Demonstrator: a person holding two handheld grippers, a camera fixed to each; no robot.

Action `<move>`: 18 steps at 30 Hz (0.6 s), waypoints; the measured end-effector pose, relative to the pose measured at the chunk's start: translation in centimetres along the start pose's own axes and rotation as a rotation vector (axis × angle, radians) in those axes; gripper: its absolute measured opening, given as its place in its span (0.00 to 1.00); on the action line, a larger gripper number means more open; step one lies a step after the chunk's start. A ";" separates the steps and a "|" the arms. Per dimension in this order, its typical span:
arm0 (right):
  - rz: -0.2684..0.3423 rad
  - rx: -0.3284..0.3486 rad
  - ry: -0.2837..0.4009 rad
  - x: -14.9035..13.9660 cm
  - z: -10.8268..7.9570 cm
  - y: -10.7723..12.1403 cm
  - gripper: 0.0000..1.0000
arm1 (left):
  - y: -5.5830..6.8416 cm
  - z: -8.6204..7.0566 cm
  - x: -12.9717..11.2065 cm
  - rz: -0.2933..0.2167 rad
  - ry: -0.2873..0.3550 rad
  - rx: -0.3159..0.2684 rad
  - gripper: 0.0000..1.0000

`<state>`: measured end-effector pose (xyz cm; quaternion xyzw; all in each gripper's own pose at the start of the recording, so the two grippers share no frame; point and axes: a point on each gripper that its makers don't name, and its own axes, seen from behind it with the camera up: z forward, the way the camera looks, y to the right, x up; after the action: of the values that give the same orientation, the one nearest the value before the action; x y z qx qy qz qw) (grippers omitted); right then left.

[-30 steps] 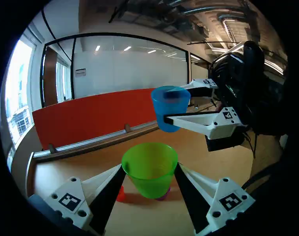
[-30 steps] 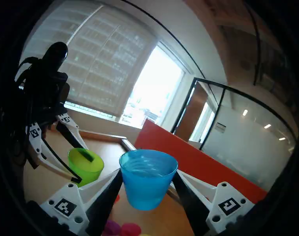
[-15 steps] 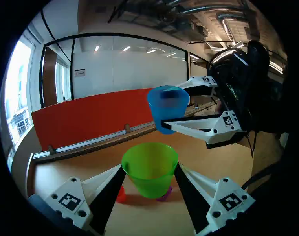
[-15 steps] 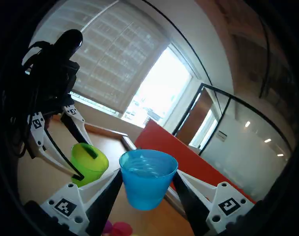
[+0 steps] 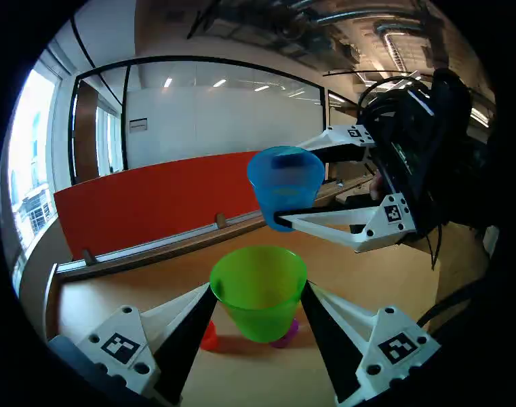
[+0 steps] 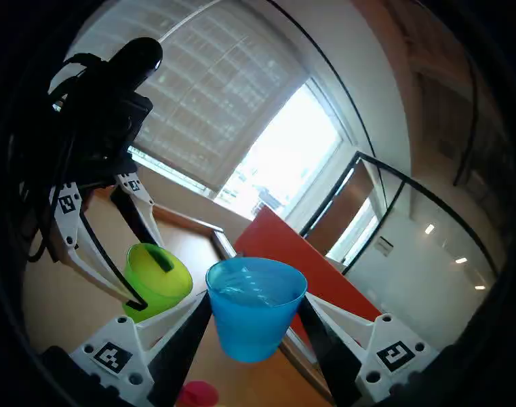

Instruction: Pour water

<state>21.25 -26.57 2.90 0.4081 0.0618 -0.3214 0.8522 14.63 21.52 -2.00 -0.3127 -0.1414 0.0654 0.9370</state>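
Open air lies between blue cup [image 5: 285, 186] and green cup [image 5: 259, 298]; red partition [image 5: 156, 197] stands behind.

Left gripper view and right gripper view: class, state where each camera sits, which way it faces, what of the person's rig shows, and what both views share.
Left gripper view: rides on the left tongs, looking along their fingers past the green cup toward the red partition; its own fingers show.
Right gripper view: rides on the right tongs, facing the window over the blue cup; its own fingers show.
Shared: both cups, and each view shows the other tongs.
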 end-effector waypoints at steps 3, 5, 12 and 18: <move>-0.017 -0.001 -0.006 -0.2 0.2 0.0 0.89 | -0.1 0.1 0.0 -0.005 0.002 0.005 0.86; -0.029 -0.002 -0.009 -0.2 0.3 0.0 0.89 | -0.2 0.2 0.0 -0.009 0.002 0.008 0.86; -0.063 0.013 -0.012 -0.1 0.5 -0.6 0.89 | -0.5 0.4 -0.3 -0.013 -0.001 0.016 0.86; -0.087 0.030 -0.012 0.2 0.7 -1.1 0.89 | -0.5 0.4 -0.3 -0.016 -0.002 0.016 0.86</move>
<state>20.60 -27.75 2.57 0.4160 0.0698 -0.3616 0.8314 14.25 21.25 -1.47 -0.3038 -0.1443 0.0591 0.9399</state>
